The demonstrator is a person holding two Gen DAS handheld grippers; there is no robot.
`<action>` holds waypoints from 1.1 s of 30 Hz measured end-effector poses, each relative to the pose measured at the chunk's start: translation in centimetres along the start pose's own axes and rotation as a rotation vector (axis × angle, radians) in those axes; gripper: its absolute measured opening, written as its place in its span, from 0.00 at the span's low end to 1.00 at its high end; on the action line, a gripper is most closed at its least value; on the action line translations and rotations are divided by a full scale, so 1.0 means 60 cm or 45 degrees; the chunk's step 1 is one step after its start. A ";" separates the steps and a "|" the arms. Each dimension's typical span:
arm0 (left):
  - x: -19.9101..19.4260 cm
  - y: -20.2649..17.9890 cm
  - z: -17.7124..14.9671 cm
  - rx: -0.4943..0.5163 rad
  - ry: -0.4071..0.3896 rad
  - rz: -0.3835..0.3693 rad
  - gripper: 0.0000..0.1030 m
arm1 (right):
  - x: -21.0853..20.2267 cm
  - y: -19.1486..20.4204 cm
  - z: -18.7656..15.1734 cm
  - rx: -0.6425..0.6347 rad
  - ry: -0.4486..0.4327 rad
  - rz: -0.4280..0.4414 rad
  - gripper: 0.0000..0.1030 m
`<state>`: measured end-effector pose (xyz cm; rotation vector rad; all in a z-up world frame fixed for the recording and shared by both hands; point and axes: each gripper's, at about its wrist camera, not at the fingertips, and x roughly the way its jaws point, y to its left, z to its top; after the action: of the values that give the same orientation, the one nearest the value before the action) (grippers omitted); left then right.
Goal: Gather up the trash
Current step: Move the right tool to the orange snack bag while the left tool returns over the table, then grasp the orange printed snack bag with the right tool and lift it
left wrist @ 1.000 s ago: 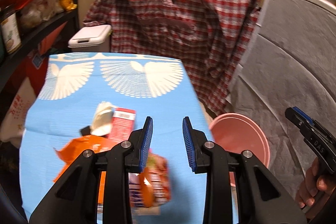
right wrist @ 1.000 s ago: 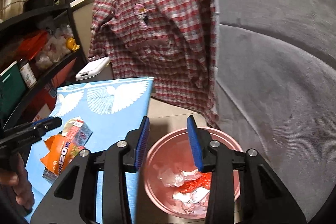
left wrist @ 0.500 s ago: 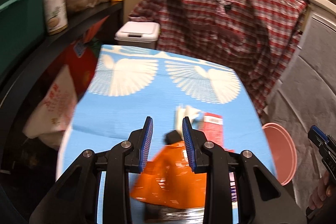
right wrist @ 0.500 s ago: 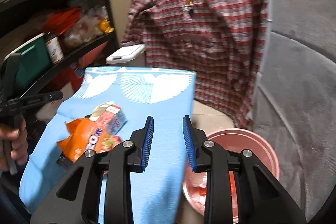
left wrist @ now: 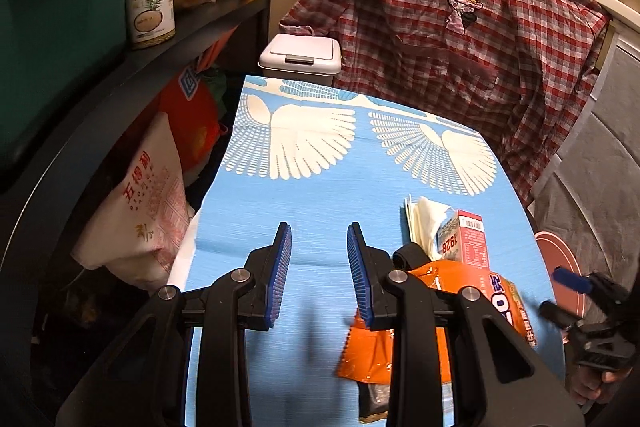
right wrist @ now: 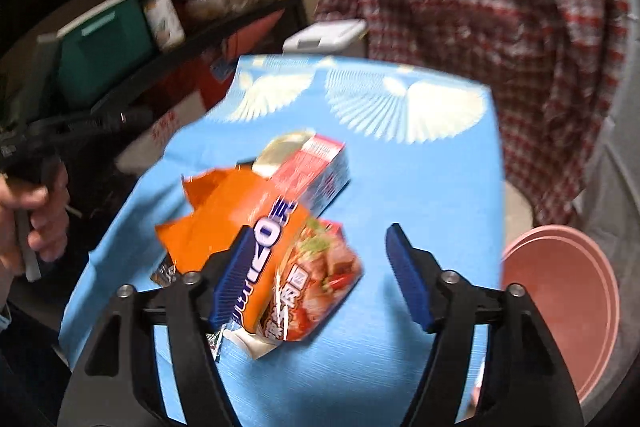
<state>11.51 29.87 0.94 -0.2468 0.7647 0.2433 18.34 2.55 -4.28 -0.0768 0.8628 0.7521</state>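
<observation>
One crinkled orange foil snack packet [right wrist: 256, 247] lies on a blue tablecloth with white fan motifs [left wrist: 320, 211], its long axis running from seven to one o'clock in the right wrist view, printed end nearest the camera. One red-and-white carton [right wrist: 316, 171] rests against its far end at one o'clock, with one wad of white paper [left wrist: 424, 223] beside that. The right gripper [right wrist: 316, 275] hangs over the packet, jaws opening, the packet below the gap and unpinched. The left gripper [left wrist: 320, 267] hovers over bare cloth at the packet's nine o'clock, jaws partly apart on nothing. One pink plastic basin [right wrist: 560, 303] sits off the table at three o'clock. One plaid shirt [left wrist: 460, 39] hangs at twelve o'clock.
</observation>
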 end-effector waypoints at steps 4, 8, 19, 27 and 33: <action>0.009 0.015 -0.002 0.006 0.013 0.002 0.28 | 0.033 -0.006 -0.003 0.036 0.090 0.041 0.73; 0.021 0.021 -0.003 0.007 0.028 0.005 0.28 | 0.051 -0.004 -0.011 0.030 0.156 0.083 0.72; 0.040 0.001 -0.002 0.045 0.052 -0.008 0.28 | 0.024 0.007 -0.010 -0.097 0.104 0.101 0.03; 0.051 -0.012 -0.004 0.068 0.075 -0.028 0.28 | -0.050 -0.064 0.019 0.088 -0.110 0.127 0.01; 0.068 -0.029 -0.015 0.071 0.119 -0.096 0.28 | -0.079 -0.109 0.020 0.183 -0.173 0.065 0.01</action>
<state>14.31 28.45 -2.36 -0.2350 0.8517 0.1395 21.28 -4.58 -1.61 0.1231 0.7888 0.7325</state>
